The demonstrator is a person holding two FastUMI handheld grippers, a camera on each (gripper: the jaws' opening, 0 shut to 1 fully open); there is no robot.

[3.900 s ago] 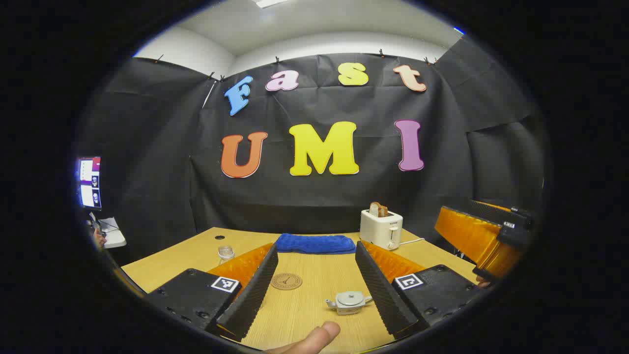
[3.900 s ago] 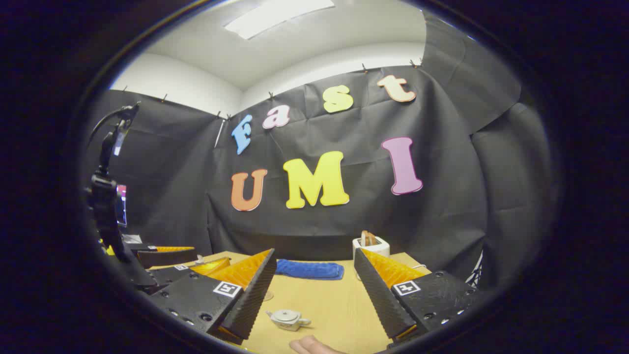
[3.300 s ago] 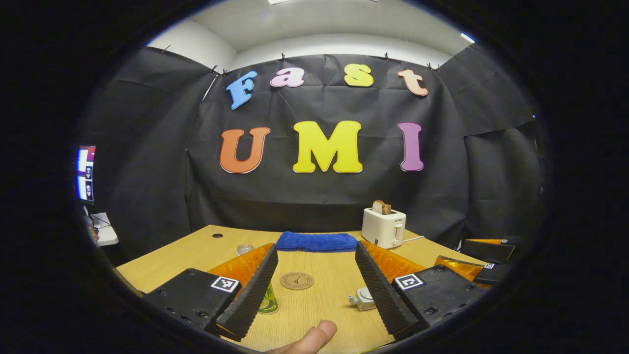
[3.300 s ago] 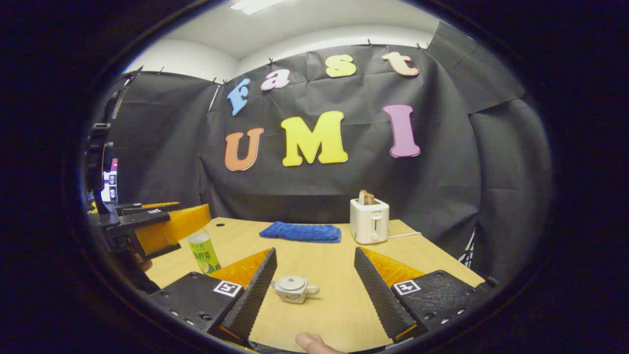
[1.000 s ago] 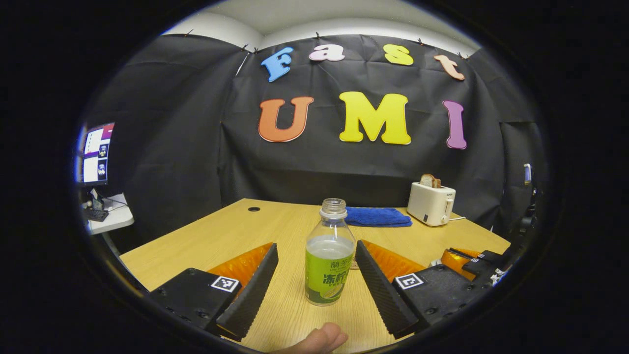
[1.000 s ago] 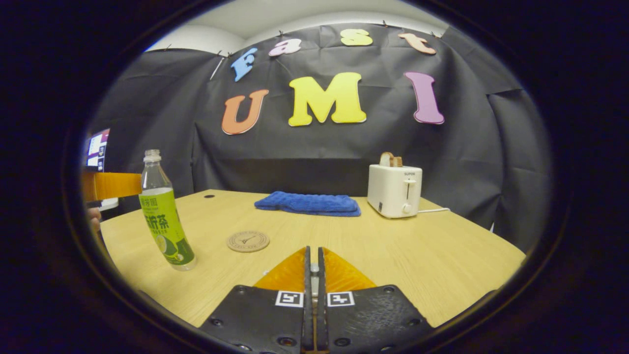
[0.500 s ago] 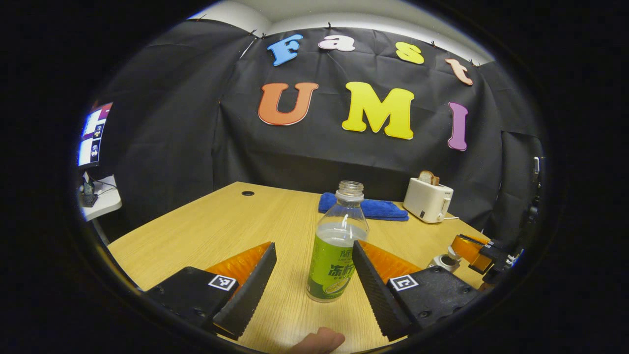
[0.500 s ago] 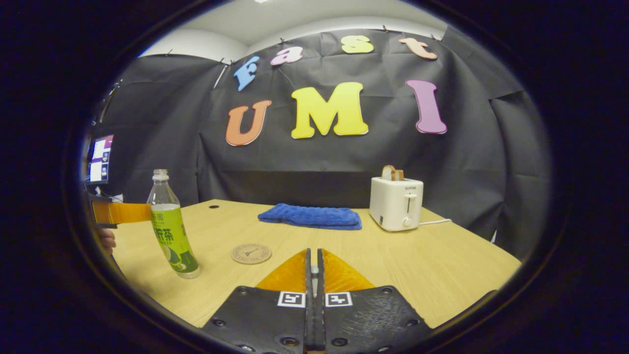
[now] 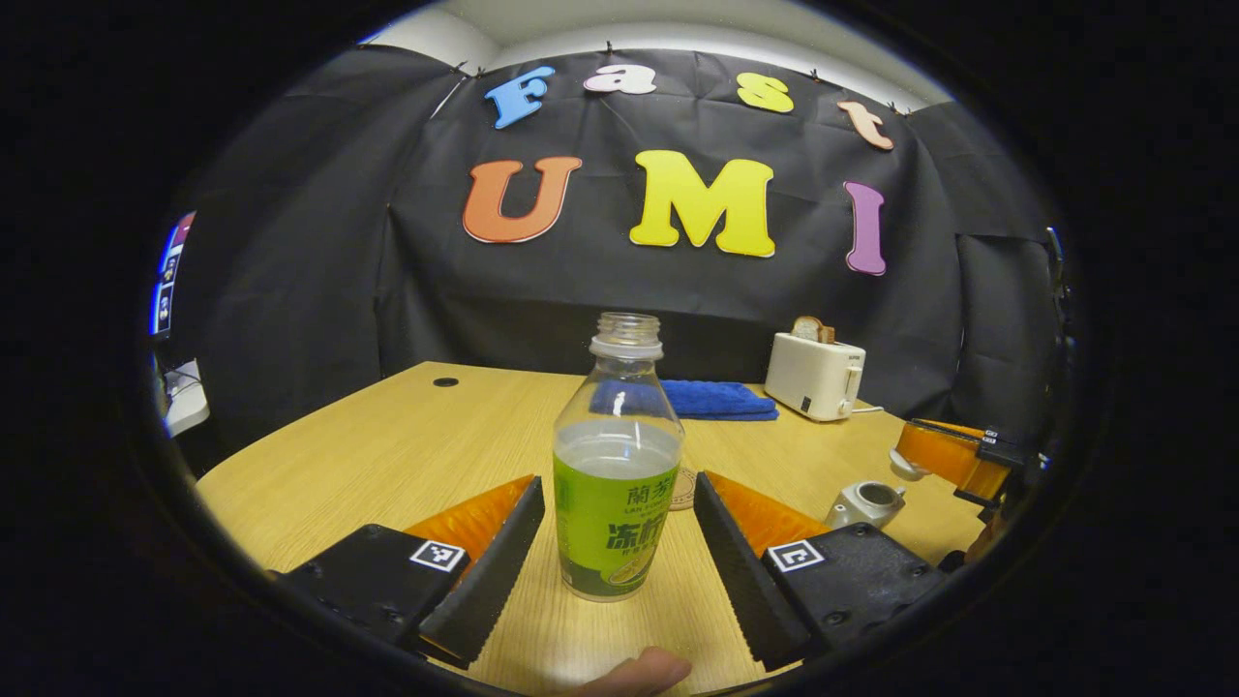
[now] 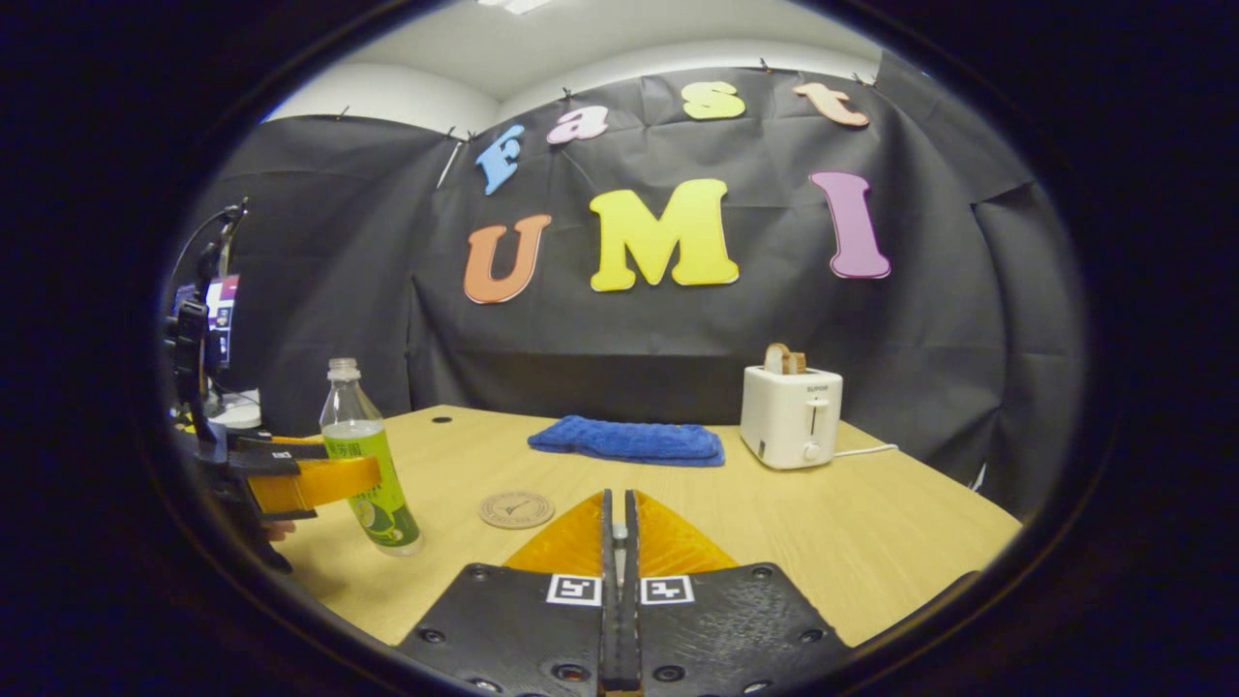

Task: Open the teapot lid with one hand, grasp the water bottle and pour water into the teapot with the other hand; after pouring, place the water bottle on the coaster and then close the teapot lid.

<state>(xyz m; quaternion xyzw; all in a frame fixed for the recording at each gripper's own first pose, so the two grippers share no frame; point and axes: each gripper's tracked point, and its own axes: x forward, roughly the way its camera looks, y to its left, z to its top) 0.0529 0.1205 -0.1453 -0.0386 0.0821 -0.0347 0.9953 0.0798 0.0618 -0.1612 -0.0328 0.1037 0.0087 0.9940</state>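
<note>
In the left gripper view we see the left gripper [image 9: 612, 542] low over the wooden table [image 9: 416, 440], its two fingers spread wide on either side of the water bottle [image 9: 616, 465], which stands upright and uncapped between them with a gap on each side, so nothing is clamped on it. Just behind the bottle's right shoulder we see the edge of the round coaster [image 9: 683, 489] lying flat on the table. Further right sits the teapot [image 9: 864, 502] with its mouth uncovered, and just above and to its right hangs the right gripper [image 9: 920, 463], a small pale piece that looks like the teapot lid [image 9: 906, 469] at its fingertips. At the back of the table lie a blue cloth [image 9: 718, 398] and a white toaster [image 9: 813, 374] with bread in its slot. In the right gripper view we find the bottle at the far left with the left gripper's finger [image 10: 324, 484] across its lower label, the coaster to its right, and the right gripper's own fingers pressed close together at the bottom centre; what they pinch we cannot tell there. A thumb tip [image 9: 634, 671] shows at the bottom edge of the left gripper view.
</note>
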